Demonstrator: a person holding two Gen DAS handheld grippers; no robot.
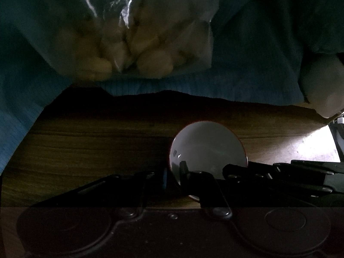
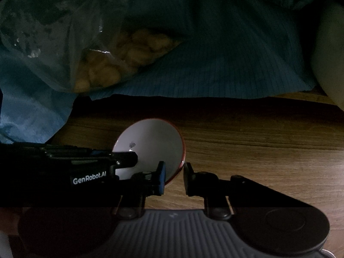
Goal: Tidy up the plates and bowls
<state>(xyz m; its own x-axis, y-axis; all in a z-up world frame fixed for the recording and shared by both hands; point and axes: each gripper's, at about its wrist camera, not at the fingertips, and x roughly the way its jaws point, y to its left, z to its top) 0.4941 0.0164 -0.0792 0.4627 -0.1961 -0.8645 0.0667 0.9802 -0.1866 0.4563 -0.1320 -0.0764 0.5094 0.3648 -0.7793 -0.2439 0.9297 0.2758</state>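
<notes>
Resting on the wooden table point(image 2: 247, 150), the small white bowl point(image 2: 150, 146) with a red rim sat tipped between both tools. The left gripper point(image 1: 173, 175) had clamped onto the rim nearest it, one finger inside the bowl, and the right gripper point(image 2: 173, 177) pinched the opposite rim likewise. Bare wood lay open to one side; a blue cloth point(image 2: 225, 53) and a clear bag of pale pieces point(image 2: 120, 56) crowded the far edge.

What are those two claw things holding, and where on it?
Both hold one small white bowl by its red rim: the right gripper pinches the near edge, the left gripper the rim on its own side.
</notes>
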